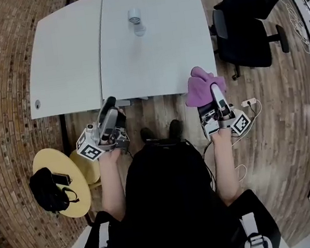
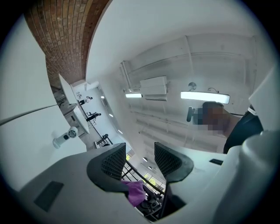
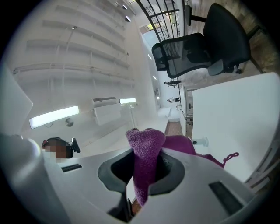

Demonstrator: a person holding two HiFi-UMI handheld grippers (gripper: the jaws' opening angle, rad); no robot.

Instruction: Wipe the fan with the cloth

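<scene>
The head view looks steeply down from above the person onto the pale grey two-panel table [image 1: 66, 58], from well off. The left gripper view sits close behind the left gripper [image 2: 139, 158] and tilts upward, so that ceiling and a long white strip light [image 2: 204, 97] fill it. The right gripper view, just behind the right gripper [image 3: 144, 168], also tilts up, with the purple terry cloth [image 3: 146, 153] very near its lens. All three views share the small white handheld fan [image 1: 135, 19] and the cloth. The head and right gripper views also share the black mesh office chair [image 1: 246, 21].
</scene>
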